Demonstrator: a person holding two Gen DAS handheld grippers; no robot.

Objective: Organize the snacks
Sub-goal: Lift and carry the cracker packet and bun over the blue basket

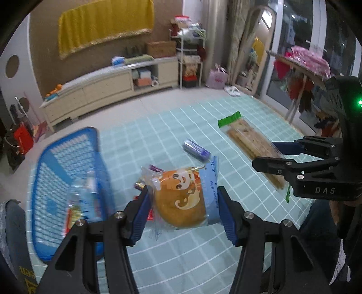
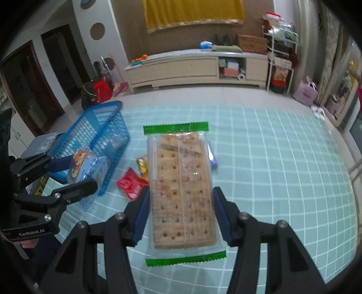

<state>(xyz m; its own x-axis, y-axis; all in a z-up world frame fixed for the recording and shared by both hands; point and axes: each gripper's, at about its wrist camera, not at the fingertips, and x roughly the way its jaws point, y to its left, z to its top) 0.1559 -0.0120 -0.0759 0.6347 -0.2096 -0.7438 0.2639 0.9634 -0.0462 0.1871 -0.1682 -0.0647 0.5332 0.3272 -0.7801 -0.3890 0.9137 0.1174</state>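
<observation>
Grippers tilted down: left gripper [image 1: 184,210] clamps cake [image 1: 181,199], right gripper [image 2: 181,214] crackers [image 2: 181,181].

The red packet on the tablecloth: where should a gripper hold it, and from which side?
Probably from above, across the middle of the red packet: it lies flat beside the gold packet, so close on the two edges clear of that neighbour.

Against the far wall, a long cream cabinet [image 2: 194,65] under a hanging yellow cloth [image 2: 192,13], with a white wire shelf rack [image 2: 280,56] crammed full just beside its right end. Farther right, a pink bag [image 2: 305,95] and pale slippers [image 2: 319,112] on the floor, near a leaning arched mirror [image 1: 255,52]. Left of the cabinet, a red bag [image 2: 101,89].
</observation>
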